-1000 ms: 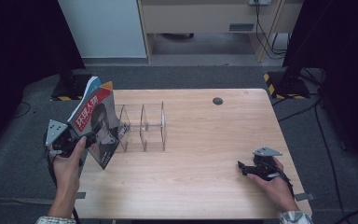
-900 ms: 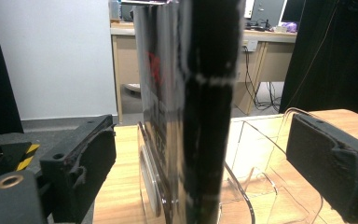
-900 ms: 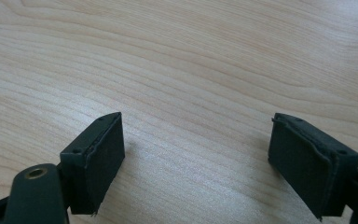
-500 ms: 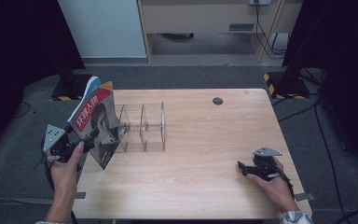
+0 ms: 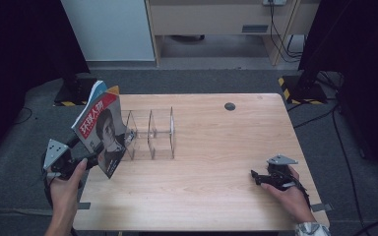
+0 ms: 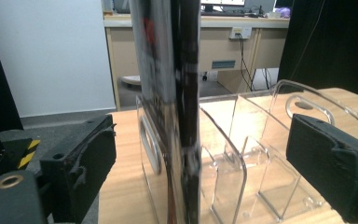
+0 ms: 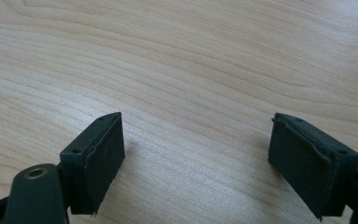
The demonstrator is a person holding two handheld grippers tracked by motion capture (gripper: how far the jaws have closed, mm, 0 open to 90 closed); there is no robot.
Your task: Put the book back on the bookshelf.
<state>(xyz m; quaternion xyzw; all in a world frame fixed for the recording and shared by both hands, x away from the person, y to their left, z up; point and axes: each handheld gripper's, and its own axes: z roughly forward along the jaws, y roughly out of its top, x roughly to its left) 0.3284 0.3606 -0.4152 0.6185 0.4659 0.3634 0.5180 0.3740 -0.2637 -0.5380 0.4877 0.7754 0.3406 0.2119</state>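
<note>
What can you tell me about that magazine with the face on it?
The magazine has a glossy cover with a red band, white lettering and a person's portrait. More pages or a second issue with a blue edge show behind it. It stands on edge at the left end of the clear plastic rack, tilted away from the rack, at the left edge of the wooden table. In the left gripper view it rises between the open fingers of the left gripper, which do not press it.
</note>
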